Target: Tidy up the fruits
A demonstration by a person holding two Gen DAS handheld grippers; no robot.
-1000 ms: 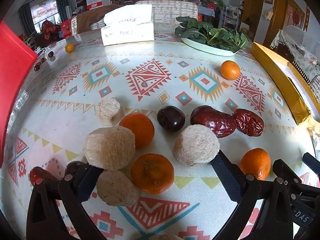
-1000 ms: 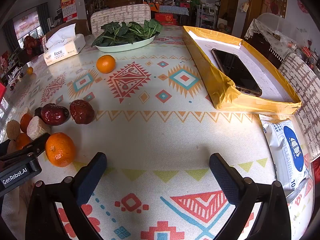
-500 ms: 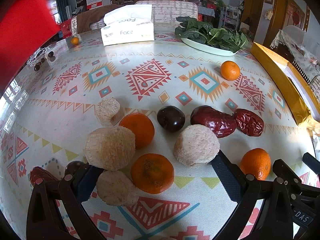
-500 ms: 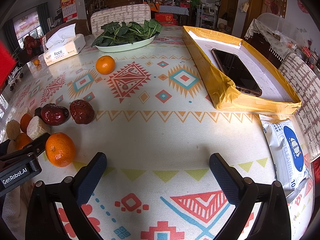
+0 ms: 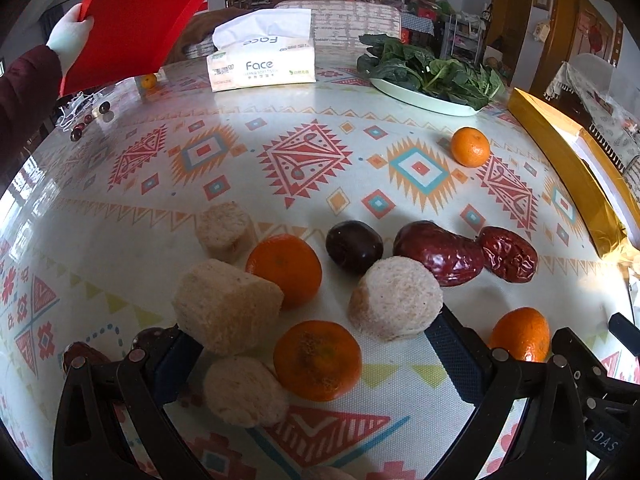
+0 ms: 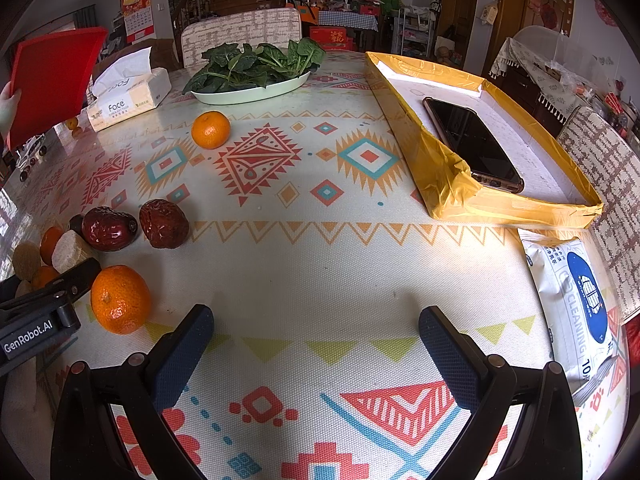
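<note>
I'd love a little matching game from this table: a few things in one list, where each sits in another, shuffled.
Things:
1. phone
2. spinach
3. red board
4. wipes pack

Places:
A. on a pale plate
B. held up in a person's hand
C. flat on the tablecloth, beside the yellow tray
D. inside the yellow tray

Pairs: 1-D, 2-A, 3-B, 4-C

woven matt cloth covers the tabletop [image 6: 320, 264]; ahead of the right gripper [image 6: 316, 344], wrinkled glossy dates [image 6: 164, 223], a glossy phone [image 6: 472, 142] in a shiny foil-wrapped tray [image 6: 444, 176].
</note>
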